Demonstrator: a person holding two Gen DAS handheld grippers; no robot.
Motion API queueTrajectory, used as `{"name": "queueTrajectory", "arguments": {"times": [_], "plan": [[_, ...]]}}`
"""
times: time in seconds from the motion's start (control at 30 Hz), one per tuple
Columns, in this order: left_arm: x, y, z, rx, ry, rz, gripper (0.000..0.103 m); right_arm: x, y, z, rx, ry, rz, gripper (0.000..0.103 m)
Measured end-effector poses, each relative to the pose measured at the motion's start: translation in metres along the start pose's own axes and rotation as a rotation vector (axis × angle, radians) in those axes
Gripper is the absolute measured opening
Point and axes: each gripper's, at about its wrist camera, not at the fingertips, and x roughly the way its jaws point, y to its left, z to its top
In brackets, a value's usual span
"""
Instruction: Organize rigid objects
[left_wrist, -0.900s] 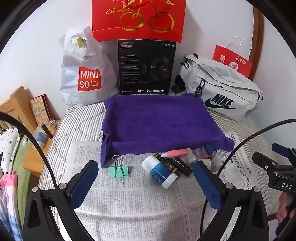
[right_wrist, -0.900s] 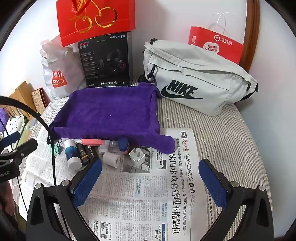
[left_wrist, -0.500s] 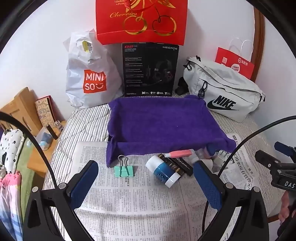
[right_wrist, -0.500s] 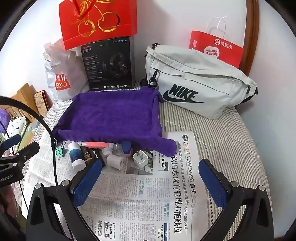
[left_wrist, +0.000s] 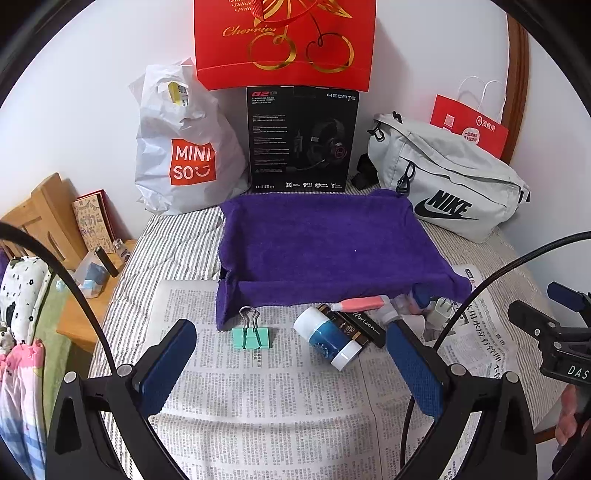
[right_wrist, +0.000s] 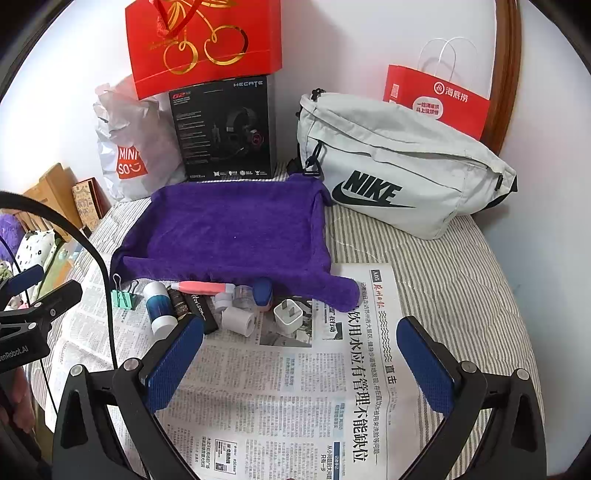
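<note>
Clip (left_wrist: 252, 334), bottle (left_wrist: 330, 336), charger (right_wrist: 288, 315) lie on newspaper (left_wrist: 266, 398) before purple tray (left_wrist: 325, 240). Left gripper (left_wrist: 291, 363), right gripper (right_wrist: 300, 363) both spread wide, empty, touching nothing.

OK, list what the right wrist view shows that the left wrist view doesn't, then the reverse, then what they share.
Only the right wrist view shows the white charger plug clearly and the white tape roll; in the left view they are mostly hidden behind that claw's finger.

Only the left wrist view shows the wooden side table with small items on it.

Both show the purple towel, green binder clip, blue bottle, pink tube, newspaper, Nike bag and headset box. Left claw and right claw are both open, holding nothing.
</note>
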Motion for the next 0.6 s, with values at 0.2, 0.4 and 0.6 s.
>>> {"name": "queueTrajectory", "arguments": {"times": [0.2,0.4,0.6], "plan": [[0.0006,-0.0005,0.0016,-0.002,-0.001,-0.016,0.103,0.0003,0.0005,-0.0005,-0.004,0.002,0.009,0.103],[0.0013,-0.0034,0.0011,0.009,0.004,-0.014,0.103,-0.0005,0.0016,-0.0017,-0.002,-0.001,0.005,0.103],[0.0009,-0.0043,0.0002,0.011,0.006,-0.011,0.103,-0.0016,0.0016,-0.0010,0.000,-0.002,0.002,0.103]]}}
